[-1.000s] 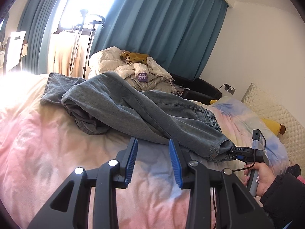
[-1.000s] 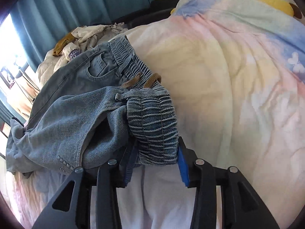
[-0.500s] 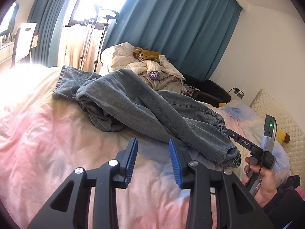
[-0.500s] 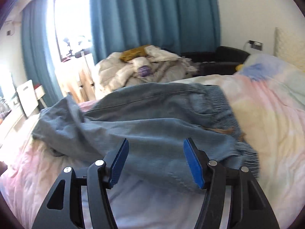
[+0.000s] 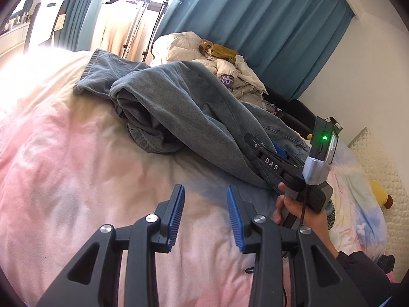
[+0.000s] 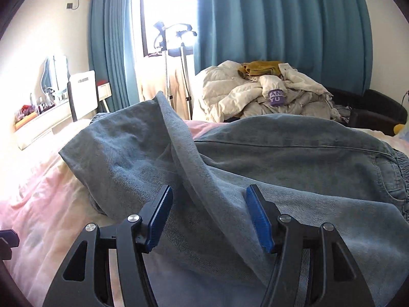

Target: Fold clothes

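- Jeans (image 6: 255, 168) lie bunched on the bed (image 5: 64, 166); you've got no neat fold yet.
- Left gripper (image 5: 205, 215): jaws spread, empty.
- Right gripper (image 6: 209, 217): jaws spread over denim, pinching nothing.

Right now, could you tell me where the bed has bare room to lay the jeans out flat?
The pink bedspread is bare between the left tool and the crumpled jeans, stretching left toward the sunlit edge. It is crowded on the right, where the right tool hovers, and behind, by the heaped white bedding.

Home bedroom | bed (image 5: 76, 179) with pastel duvet | teal curtains (image 6: 281, 25) at 12 o'clock | dressing table (image 6: 38, 117) at 9 o'clock
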The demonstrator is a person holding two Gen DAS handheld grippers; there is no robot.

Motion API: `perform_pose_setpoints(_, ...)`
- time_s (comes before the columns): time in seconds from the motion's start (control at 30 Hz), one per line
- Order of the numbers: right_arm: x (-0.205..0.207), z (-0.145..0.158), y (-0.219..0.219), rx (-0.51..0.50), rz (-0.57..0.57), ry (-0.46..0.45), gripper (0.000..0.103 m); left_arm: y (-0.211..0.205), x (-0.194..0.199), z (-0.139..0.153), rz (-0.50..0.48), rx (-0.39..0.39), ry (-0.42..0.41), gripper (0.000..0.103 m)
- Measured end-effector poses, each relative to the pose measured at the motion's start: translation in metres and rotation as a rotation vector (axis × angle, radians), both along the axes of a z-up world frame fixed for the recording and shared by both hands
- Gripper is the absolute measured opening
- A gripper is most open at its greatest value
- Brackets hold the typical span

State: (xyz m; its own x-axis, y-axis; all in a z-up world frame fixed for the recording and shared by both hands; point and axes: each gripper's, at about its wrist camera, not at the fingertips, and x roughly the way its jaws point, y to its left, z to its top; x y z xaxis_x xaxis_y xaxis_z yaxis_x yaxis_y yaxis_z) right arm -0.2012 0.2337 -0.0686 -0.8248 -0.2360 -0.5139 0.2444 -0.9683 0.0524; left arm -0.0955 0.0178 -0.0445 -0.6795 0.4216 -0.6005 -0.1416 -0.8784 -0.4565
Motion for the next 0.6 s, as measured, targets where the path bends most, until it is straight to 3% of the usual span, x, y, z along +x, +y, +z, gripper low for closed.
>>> perform_pose_setpoints(0.1,-0.011,-0.005,-0.011,0.027,0.017,0.030,0.056,0.006,-0.009,-0.007,-0.033,-0.033,0.022,0.035)
perform_pose_setpoints(0.17,-0.023,-0.007,-0.019,0.044,0.013,0.034,0.038,0.010,-0.014,-0.012,-0.038,-0.069,0.033,0.035)
perform_pose_setpoints(0.2,-0.026,-0.006,-0.020,0.037,0.006,0.029,0.019,0.010,-0.017,-0.015,-0.036,-0.074,0.027,0.035)
perform_pose_setpoints(0.23,-0.029,-0.006,-0.021,0.029,-0.002,0.025,0.012,0.008,-0.020,-0.018,-0.030,-0.063,0.012,0.035)
perform_pose_setpoints(0.43,0.007,0.006,-0.029,0.099,0.056,0.057,0.003,-0.019,-0.030,-0.029,0.016,0.093,-0.113,0.035)
perform_pose_setpoints(0.6,0.063,0.031,-0.031,0.136,0.128,0.065,0.002,-0.036,-0.018,-0.017,0.068,0.135,-0.082,0.035)
